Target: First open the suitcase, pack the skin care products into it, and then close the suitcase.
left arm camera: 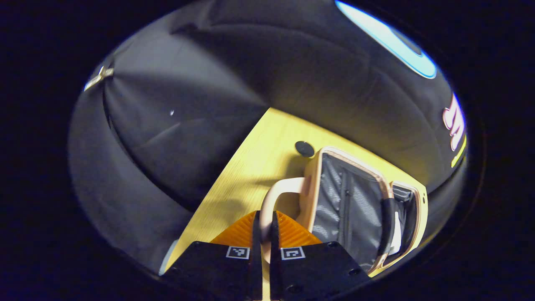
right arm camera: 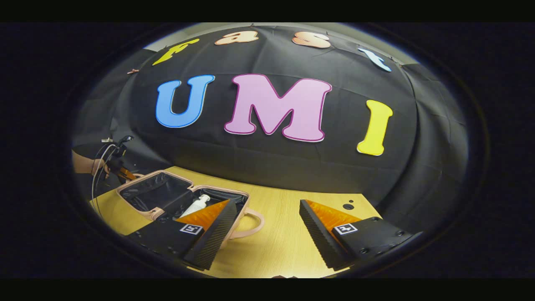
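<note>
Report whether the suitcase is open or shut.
Open: the suitcase lies spread on the table, both lined halves exposed, a white bottle inside.

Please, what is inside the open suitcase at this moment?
In the right gripper view, the open suitcase holds one white bottle lying in its nearer half. The right hand-held gripper has a finger covering part of that half, so more could be hidden.

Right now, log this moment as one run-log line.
suitcase: open, on table | bottle: inside | left tool: shut on handle | right tool: open, empty
</note>
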`<move>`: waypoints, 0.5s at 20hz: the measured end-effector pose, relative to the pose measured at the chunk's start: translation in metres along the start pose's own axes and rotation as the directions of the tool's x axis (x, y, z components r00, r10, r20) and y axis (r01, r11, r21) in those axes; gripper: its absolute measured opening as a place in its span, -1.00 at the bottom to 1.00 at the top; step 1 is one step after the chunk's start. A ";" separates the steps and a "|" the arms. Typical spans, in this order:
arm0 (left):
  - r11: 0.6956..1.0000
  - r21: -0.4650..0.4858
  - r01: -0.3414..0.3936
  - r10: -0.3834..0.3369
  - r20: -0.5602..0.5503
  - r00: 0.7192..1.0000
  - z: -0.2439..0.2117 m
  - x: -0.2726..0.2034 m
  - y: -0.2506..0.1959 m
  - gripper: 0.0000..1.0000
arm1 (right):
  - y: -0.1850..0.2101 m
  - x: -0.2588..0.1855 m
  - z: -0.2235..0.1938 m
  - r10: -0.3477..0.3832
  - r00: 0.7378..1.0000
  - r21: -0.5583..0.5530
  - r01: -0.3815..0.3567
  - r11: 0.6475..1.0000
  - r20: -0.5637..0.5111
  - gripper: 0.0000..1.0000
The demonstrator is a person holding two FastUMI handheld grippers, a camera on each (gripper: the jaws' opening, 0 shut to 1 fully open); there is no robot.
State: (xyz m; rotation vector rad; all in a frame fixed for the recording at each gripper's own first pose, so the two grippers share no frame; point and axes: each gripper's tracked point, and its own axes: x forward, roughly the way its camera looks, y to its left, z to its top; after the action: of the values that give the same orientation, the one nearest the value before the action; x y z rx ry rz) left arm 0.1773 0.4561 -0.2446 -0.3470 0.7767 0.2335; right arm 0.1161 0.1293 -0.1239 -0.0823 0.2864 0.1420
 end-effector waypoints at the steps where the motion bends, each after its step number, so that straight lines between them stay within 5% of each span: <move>1: 1.000 0.028 0.005 -0.005 0.017 1.000 0.007 -0.010 -0.004 -0.77 | -0.001 -0.002 0.004 0.003 1.000 0.001 -0.003 1.000 0.008 0.94; 10: 0.978 0.184 0.098 -0.135 0.196 0.971 0.085 -0.129 -0.072 -0.87 | -0.021 -0.014 0.014 0.001 1.000 0.008 -0.002 1.000 0.007 0.94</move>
State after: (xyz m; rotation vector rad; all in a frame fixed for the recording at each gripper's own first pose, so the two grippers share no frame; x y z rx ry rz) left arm 0.1661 0.4127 -0.0799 -0.1988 0.5638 0.0879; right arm 0.1101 0.1080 -0.1048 -0.0741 0.2805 0.1426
